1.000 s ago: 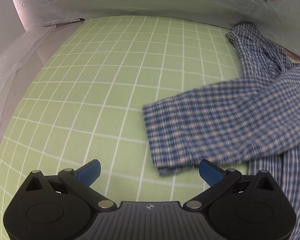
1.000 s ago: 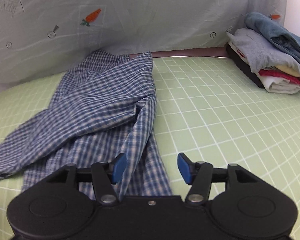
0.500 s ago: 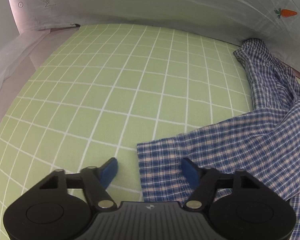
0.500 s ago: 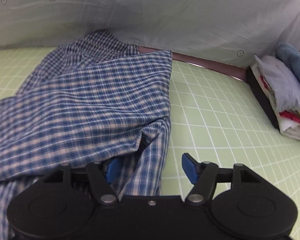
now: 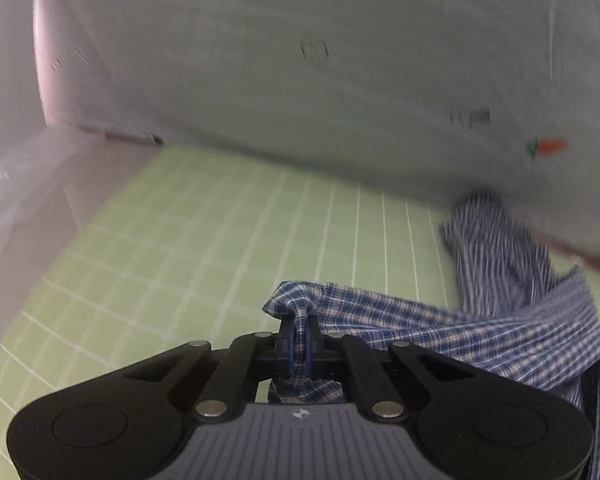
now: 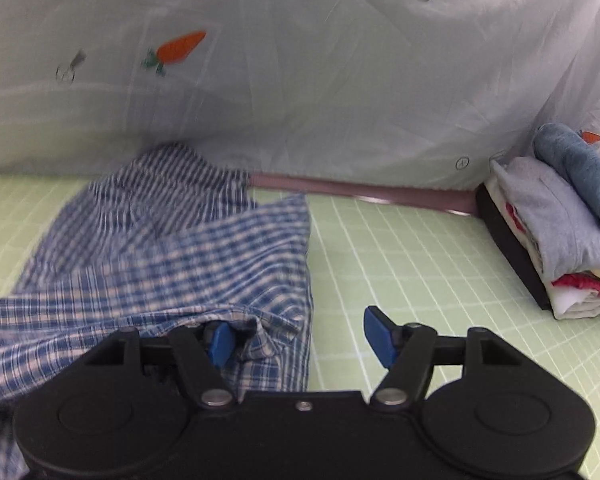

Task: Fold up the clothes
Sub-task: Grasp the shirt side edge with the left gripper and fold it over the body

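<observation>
Covering right gripper's (image 6: pixel 300 340) left fingertip (image 6: pixel 220 342): shirt (image 6: pixel 204 264)

green grid mat (image 6: pixel 420 264), carrot-print sheet (image 6: pixel 300 80)

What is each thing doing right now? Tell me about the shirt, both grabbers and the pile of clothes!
Checked shirt: rumpled, unfolded, cuff end pinched.
Left gripper: shut on the shirt's cuff.
Right gripper: open, shirt edge between its fingers.
Clothes pile: folded, stacked.
</observation>
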A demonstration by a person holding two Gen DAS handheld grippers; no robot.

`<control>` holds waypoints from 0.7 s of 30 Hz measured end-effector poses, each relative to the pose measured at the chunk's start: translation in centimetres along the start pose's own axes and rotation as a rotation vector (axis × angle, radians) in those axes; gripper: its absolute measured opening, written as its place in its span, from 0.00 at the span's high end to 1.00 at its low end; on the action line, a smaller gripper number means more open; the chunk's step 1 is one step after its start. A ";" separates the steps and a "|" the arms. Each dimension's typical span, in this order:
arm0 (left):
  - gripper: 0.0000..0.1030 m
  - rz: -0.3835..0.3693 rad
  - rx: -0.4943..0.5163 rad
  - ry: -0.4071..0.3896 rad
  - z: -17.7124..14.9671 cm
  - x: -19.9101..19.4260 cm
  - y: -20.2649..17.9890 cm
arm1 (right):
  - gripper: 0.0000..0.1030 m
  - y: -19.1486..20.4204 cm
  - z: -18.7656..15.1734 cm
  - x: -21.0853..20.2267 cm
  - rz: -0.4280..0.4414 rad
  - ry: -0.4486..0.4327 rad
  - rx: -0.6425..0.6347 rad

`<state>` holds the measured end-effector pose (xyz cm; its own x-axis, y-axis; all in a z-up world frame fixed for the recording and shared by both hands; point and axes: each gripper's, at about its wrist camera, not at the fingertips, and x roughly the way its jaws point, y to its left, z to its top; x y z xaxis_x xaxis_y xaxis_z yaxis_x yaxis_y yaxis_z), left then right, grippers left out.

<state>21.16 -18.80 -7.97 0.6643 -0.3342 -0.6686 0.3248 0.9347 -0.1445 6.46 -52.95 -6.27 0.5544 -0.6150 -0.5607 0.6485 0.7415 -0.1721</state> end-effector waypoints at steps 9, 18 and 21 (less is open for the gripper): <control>0.94 0.108 -0.112 0.065 -0.3 1.9 4.3 | 0.25 2.4 -0.5 0.7 0.127 0.061 0.004; 0.93 0.120 -0.141 0.151 -2.8 3.9 5.9 | 0.25 1.8 -1.7 -1.1 0.193 0.126 0.078; 0.93 0.120 -0.141 0.164 -3.2 4.3 6.1 | 0.24 0.2 -1.5 -2.7 0.220 0.109 0.117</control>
<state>23.84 -14.13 -14.02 0.5702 -0.2067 -0.7951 0.1453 0.9779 -0.1501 4.36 -50.77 -5.99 0.6334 -0.4050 -0.6593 0.5780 0.8142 0.0551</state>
